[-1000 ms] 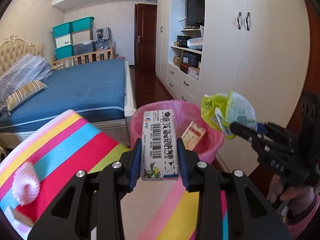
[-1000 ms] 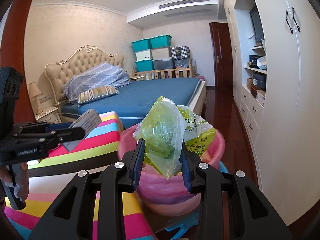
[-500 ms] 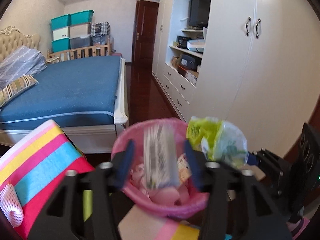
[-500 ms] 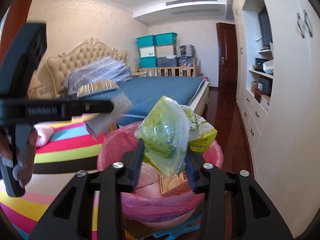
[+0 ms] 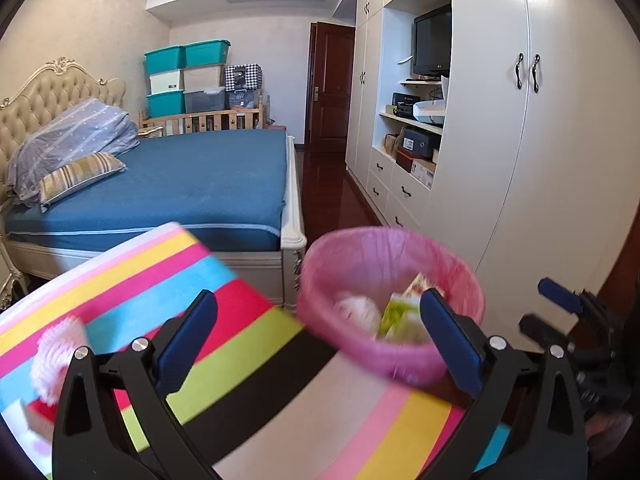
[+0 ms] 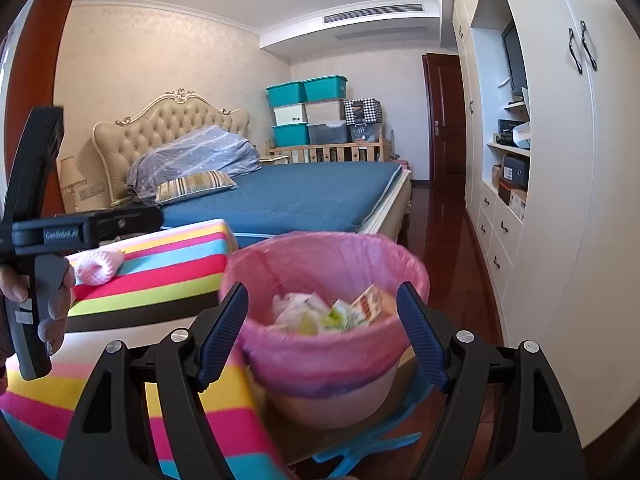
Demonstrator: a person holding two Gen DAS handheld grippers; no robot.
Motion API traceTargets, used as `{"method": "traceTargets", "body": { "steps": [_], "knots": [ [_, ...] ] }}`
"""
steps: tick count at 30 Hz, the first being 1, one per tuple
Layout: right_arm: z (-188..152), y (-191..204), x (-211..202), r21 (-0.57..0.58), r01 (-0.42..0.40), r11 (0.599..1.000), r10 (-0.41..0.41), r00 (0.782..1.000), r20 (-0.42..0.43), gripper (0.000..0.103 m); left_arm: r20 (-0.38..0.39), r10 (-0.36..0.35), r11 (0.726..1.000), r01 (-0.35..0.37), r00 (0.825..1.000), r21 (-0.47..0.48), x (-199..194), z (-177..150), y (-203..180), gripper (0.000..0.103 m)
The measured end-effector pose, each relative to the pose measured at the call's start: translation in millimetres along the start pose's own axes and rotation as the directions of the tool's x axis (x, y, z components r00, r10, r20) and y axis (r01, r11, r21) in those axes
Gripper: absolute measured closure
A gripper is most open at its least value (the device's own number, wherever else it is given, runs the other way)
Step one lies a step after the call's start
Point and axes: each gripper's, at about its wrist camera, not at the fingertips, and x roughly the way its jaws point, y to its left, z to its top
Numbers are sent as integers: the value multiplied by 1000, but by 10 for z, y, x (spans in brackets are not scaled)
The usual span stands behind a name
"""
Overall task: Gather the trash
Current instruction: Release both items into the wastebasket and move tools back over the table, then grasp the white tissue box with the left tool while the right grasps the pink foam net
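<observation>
A bin with a pink liner (image 5: 390, 280) (image 6: 324, 344) stands beside the striped table (image 5: 248, 352) (image 6: 160, 276). Inside it lie a green bag, white crumpled wrap and a red-and-white carton (image 6: 368, 304) (image 5: 400, 312). My left gripper (image 5: 318, 320) is open and empty, over the table edge next to the bin. My right gripper (image 6: 322, 312) is open and empty, just above the bin's near rim. A pink foam net (image 5: 58, 356) (image 6: 98, 268) lies on the table, left of the left gripper. The left gripper also shows in the right wrist view (image 6: 132, 220).
A bed (image 5: 180, 184) (image 6: 300, 196) stands beyond the table. A white wardrobe wall with drawers and shelves (image 5: 500, 140) (image 6: 560, 200) runs along the right. A blue stand (image 6: 360, 448) sits under the bin. Dark wooden floor (image 6: 444, 232) leads to a door.
Both grippers opened. The barcode carton left my left gripper and the green bag left my right gripper; both now lie in the bin. The left gripper pulled back over the table.
</observation>
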Motion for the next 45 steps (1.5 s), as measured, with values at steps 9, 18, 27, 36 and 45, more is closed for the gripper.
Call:
{"method": "traceTargets", "body": {
  "steps": [9, 18, 27, 36, 45],
  "knots": [
    [-141, 321, -119, 24, -52, 998, 52, 998, -36, 30, 0, 120, 991, -120, 993, 57, -692, -567, 273, 5],
    [-163, 998, -68, -36, -163, 986, 158, 982, -99, 29, -41, 258, 966, -256, 965, 46, -1404, -1234, 773, 5],
    [-216, 1987, 10, -144, -295, 945, 271, 948, -165, 27, -40, 453, 891, -454, 891, -17, -2082, -1564, 1501, 5],
    [-205, 2493, -15, -199, -338, 920, 305, 935, -180, 27, -103, 315, 949, -312, 944, 46, -2012, -1460, 2105, 5],
    [-234, 2655, 107, -209, -339, 917, 294, 931, -216, 27, -180, 207, 977, -196, 962, 80, -1528, -1377, 2493, 5]
  ]
}}
